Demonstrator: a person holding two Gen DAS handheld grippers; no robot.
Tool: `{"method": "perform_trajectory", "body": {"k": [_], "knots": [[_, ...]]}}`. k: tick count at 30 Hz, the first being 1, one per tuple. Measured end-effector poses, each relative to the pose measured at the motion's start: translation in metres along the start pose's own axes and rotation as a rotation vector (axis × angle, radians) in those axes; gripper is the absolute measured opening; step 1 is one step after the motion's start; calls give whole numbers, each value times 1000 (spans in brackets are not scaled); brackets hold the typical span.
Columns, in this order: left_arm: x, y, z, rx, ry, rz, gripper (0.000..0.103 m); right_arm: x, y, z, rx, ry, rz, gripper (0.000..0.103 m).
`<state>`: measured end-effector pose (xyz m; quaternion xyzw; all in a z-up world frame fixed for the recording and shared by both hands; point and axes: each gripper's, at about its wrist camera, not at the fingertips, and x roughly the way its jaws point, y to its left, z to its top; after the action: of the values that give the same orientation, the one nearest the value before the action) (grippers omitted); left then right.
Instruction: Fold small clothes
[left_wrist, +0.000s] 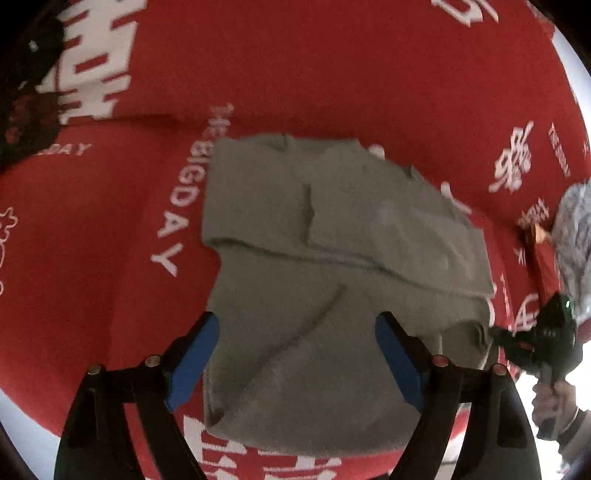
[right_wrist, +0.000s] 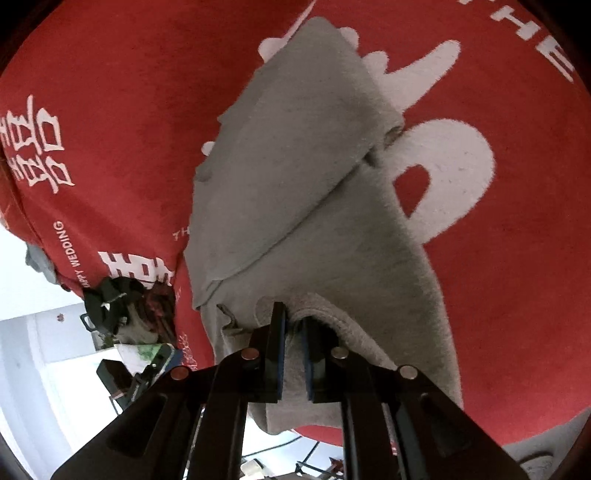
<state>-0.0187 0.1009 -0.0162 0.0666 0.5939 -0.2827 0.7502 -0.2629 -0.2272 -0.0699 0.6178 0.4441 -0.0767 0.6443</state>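
Note:
A grey garment (left_wrist: 332, 229) lies on the red cloth, its upper part folded over in a flat layer. My left gripper (left_wrist: 297, 332) hovers above the garment's near half, its blue pads (left_wrist: 199, 354) wide apart and touching nothing. In the right wrist view the same garment (right_wrist: 295, 155) stretches away from my right gripper (right_wrist: 293, 321), whose pads are shut on the garment's thick near edge, with fabric bunched between them. The left wrist view shows the right gripper (left_wrist: 535, 332) at the garment's right edge, held by a hand (left_wrist: 554, 398).
The red cloth (left_wrist: 332, 74) with white characters covers the table. A dark garment pile (left_wrist: 26, 92) sits at its far left corner. A pale fluffy item (left_wrist: 576, 240) lies at the right edge. A phone (right_wrist: 155, 358) lies beyond the table's edge.

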Motion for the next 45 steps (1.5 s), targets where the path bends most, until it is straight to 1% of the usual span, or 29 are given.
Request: {"method": "perform_trajectory", "body": {"k": [2, 3, 4, 5, 7, 9, 10, 12, 15, 19, 21, 22, 23, 24, 25, 26, 27, 28, 29, 30, 33, 36, 39, 41, 43, 45], "knots": [[13, -10, 0, 57, 63, 1, 86, -3, 8, 0, -66, 6, -74, 23], [20, -15, 0, 85, 92, 8, 86, -5, 12, -1, -98, -1, -108, 40], [28, -20, 0, 114, 120, 12, 86, -8, 19, 0, -141, -8, -146, 53], [38, -26, 1, 141, 155, 8, 86, -9, 23, 1, -175, -12, -170, 54], [56, -36, 5, 166, 211, -8, 86, -11, 35, 3, -266, -9, -251, 54], [72, -45, 7, 180, 278, -27, 86, -6, 45, 4, -371, 6, -353, 54], [78, -49, 8, 187, 302, -26, 86, -1, 49, 4, -428, 21, -403, 54], [89, -59, 8, 221, 340, -9, 86, 9, 52, 6, -495, 51, -453, 54], [96, -66, 5, 258, 368, 20, 86, 18, 55, 9, -526, 88, -435, 54], [99, -66, 4, 238, 381, 31, 86, 31, 53, 10, -540, 130, -416, 54], [99, -67, 4, 235, 378, 33, 86, 38, 49, 8, -536, 161, -422, 54], [99, -68, 2, 240, 375, 38, 86, 40, 48, 6, -543, 161, -428, 54], [99, -69, 1, 250, 371, 41, 84, 39, 49, 4, -557, 155, -437, 54], [97, -72, 0, 271, 360, 41, 68, 39, 50, 1, -569, 154, -445, 54], [98, -76, 1, 291, 351, 46, 59, 39, 51, -1, -584, 153, -460, 53], [97, -78, 0, 316, 345, 52, 42, 40, 53, -3, -597, 150, -481, 52], [96, -77, 1, 324, 343, 42, 23, 40, 54, -5, -607, 148, -499, 48], [94, -74, 1, 311, 345, 6, 13, 41, 56, -6, -621, 142, -522, 34], [95, -73, 6, 292, 349, -20, 10, 41, 58, -8, -633, 140, -540, 20], [91, -70, 7, 276, 340, -39, 10, 40, 61, -10, -638, 135, -554, 6], [68, -66, 9, 266, 291, -73, 10, 28, 74, -22, -653, 81, -560, 6], [33, -63, 16, 260, 222, -96, 10, 8, 92, -35, -670, 21, -580, 6], [-2, -58, 34, 243, 146, -109, 10, -18, 111, -36, -658, -58, -579, 6], [-22, -54, 50, 235, 82, -111, 10, -33, 129, -29, -671, -128, -592, 6], [-38, -47, 73, 230, 16, -116, 10, -46, 148, -13, -679, -199, -587, 6], [-35, -45, 99, 226, -27, -112, 10, -43, 169, 9, -704, -244, -578, 6]]}}
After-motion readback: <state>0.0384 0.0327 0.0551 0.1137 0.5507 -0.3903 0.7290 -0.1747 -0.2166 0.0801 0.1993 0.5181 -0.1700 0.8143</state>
